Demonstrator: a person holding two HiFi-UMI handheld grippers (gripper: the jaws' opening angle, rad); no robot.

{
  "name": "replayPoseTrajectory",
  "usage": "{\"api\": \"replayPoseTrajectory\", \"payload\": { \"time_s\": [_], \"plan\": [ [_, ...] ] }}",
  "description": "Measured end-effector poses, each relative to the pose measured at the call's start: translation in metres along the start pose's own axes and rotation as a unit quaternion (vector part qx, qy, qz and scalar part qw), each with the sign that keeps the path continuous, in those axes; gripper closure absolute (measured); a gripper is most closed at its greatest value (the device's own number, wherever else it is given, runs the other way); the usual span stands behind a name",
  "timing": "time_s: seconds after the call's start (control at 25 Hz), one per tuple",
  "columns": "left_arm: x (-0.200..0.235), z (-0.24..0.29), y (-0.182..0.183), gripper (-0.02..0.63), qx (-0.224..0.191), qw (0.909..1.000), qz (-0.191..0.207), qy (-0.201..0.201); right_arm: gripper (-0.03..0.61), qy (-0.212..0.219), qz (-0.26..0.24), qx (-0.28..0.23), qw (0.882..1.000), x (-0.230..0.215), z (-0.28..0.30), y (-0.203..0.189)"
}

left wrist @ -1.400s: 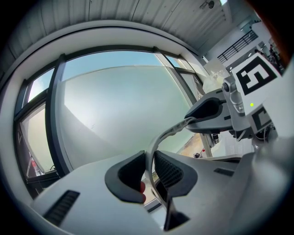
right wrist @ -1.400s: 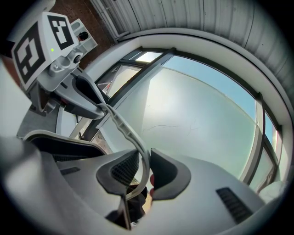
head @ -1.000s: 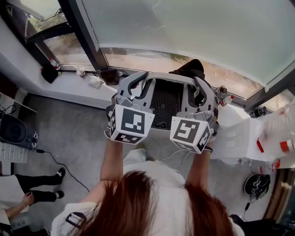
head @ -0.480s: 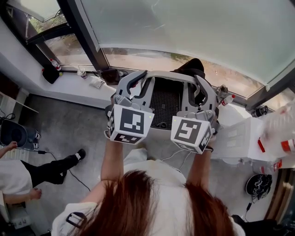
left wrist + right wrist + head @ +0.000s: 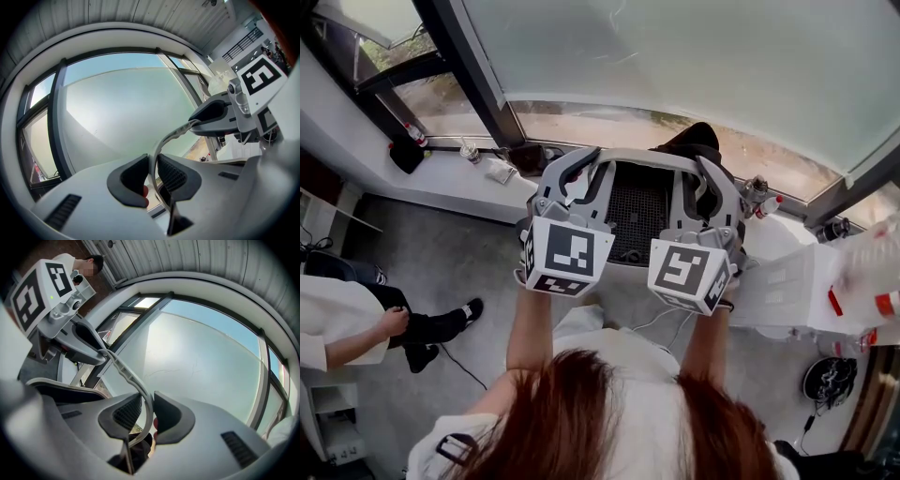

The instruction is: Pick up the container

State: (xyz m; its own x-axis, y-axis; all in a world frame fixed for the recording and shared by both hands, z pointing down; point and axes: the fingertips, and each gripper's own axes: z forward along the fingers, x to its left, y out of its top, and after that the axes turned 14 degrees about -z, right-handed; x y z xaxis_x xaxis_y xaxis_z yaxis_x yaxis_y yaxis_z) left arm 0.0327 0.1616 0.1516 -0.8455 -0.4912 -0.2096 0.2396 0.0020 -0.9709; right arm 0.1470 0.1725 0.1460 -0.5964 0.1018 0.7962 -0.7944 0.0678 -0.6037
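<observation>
Fingers (image 5: 127, 180) of the left gripper (image 5: 584, 174) and right gripper (image 5: 703, 184) pinch the container (image 5: 639, 208) by its rim, window (image 5: 675, 66) just beyond; far below the left fingers, a bystander (image 5: 347, 323) has shifted along.

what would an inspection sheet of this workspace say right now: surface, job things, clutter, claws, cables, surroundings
surface: white ledge, with grey floor below it
job's things: container with a grey rim and black mesh, held up between both claws
clutter: small bottles and a dark pouch on the ledge
grippers: left claw shut on the container's rim; right claw shut on the rim's other side
cables: black cable lying on the floor
surroundings: large window ahead; another person at the left
</observation>
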Motion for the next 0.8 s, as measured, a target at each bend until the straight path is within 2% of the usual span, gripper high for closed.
{"api": "replayPoseTrajectory", "payload": {
  "time_s": [0.8],
  "plan": [
    [0.029,0.011,-0.012,0.537,0.008,0.9999,-0.009,-0.004,0.485,0.010,-0.004,0.009,1.000,0.015,0.026,0.013]
  ]
}}
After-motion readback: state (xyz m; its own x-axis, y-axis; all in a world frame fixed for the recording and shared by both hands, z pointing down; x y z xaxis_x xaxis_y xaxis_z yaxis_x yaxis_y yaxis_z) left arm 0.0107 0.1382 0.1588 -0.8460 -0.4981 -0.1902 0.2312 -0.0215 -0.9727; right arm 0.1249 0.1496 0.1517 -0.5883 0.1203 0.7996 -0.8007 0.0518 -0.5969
